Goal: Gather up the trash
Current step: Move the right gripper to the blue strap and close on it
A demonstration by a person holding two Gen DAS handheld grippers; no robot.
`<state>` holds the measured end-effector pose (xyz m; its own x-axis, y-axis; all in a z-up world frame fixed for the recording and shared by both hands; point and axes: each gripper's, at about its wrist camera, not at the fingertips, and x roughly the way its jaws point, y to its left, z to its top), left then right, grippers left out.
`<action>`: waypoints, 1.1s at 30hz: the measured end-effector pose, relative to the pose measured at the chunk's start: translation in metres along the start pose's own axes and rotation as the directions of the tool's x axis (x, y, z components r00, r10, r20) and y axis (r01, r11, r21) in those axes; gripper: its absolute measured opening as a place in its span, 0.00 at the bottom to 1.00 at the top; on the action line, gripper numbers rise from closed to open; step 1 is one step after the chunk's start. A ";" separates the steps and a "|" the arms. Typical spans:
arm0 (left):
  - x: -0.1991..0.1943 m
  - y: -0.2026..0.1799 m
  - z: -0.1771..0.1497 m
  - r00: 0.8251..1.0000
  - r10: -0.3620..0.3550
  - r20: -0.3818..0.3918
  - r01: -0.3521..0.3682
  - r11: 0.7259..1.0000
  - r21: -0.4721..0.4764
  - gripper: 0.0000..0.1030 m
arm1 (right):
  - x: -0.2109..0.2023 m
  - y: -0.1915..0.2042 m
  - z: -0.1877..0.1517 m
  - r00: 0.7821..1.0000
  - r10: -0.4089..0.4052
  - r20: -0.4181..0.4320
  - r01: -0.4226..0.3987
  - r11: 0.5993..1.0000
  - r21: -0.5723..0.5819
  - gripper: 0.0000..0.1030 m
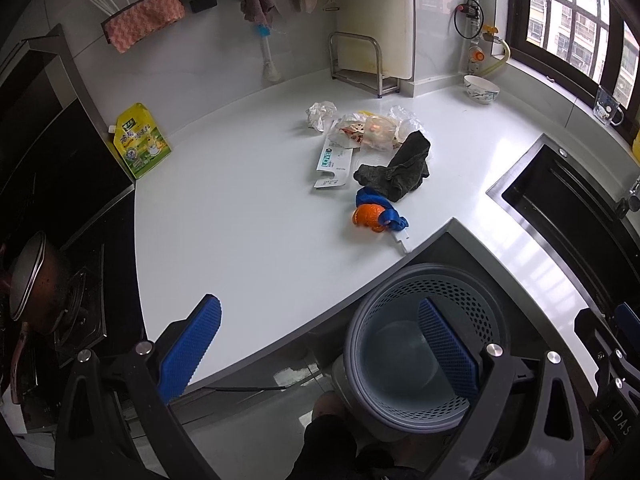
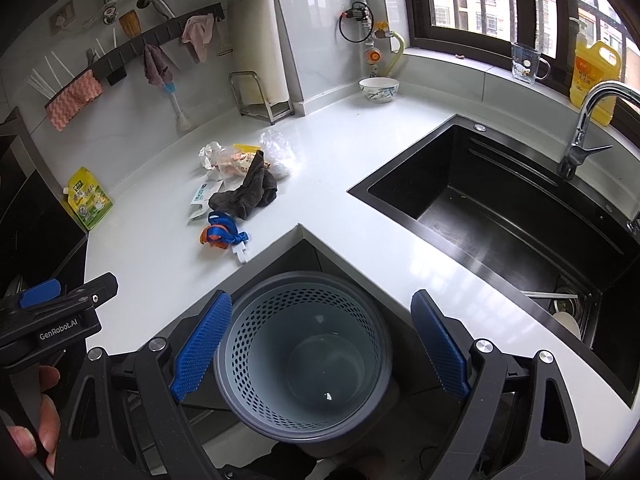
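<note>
- The left gripper was held with its blue pads wide apart and nothing between them, above the counter's front edge.
- The right gripper was likewise spread wide and empty, directly over the perforated grey waste bin, which stood upright on the floor in the notch of the white countertop, its mouth facing up.
- The trash was seen in a loose cluster mid-counter, well ahead of both grippers.
- An orange peel tangled with a blue ribbon lay nearest the bin, just behind the counter's edge.
- A dark grey sock lay beyond it, its long axis running diagonally away towards the wall.
- A flat toothpaste carton lay left of the sock, lengthwise towards the wall.
- Crumpled plastic wrappers and a wadded tissue lay farthest back.
</note>
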<state>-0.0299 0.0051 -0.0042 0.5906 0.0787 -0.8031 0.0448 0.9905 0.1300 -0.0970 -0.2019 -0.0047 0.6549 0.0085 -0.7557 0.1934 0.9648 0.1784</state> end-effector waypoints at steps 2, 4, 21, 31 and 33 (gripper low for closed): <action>0.003 0.007 -0.006 1.000 0.019 -0.009 -0.020 1.000 -0.015 0.94 | 0.009 0.002 -0.003 0.999 0.032 -0.018 -0.033 0.999 -0.029 0.84; 0.006 0.014 -0.009 0.999 0.032 -0.019 -0.032 0.999 -0.029 0.94 | 0.019 0.005 -0.005 0.998 0.057 -0.037 -0.059 0.997 -0.053 0.84; 0.097 0.046 0.028 0.999 -0.051 0.019 0.051 0.999 0.019 0.94 | 0.146 0.058 0.036 0.994 0.092 -0.050 -0.100 0.978 -0.181 0.84; 0.149 0.046 0.031 0.996 -0.086 -0.023 0.086 0.996 0.005 0.94 | 0.219 0.084 0.041 0.996 0.081 -0.046 -0.092 0.935 -0.343 0.84; 0.152 0.048 0.030 0.996 -0.089 -0.029 0.089 0.996 0.004 0.94 | 0.226 0.088 0.040 0.994 0.095 -0.056 -0.109 0.925 -0.365 0.84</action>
<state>0.0862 0.0612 -0.1032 0.5604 -0.0067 -0.8282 0.1006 0.9931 0.0600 0.0971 -0.1256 -0.1348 0.6286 0.1146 -0.7693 -0.1589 0.9871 0.0171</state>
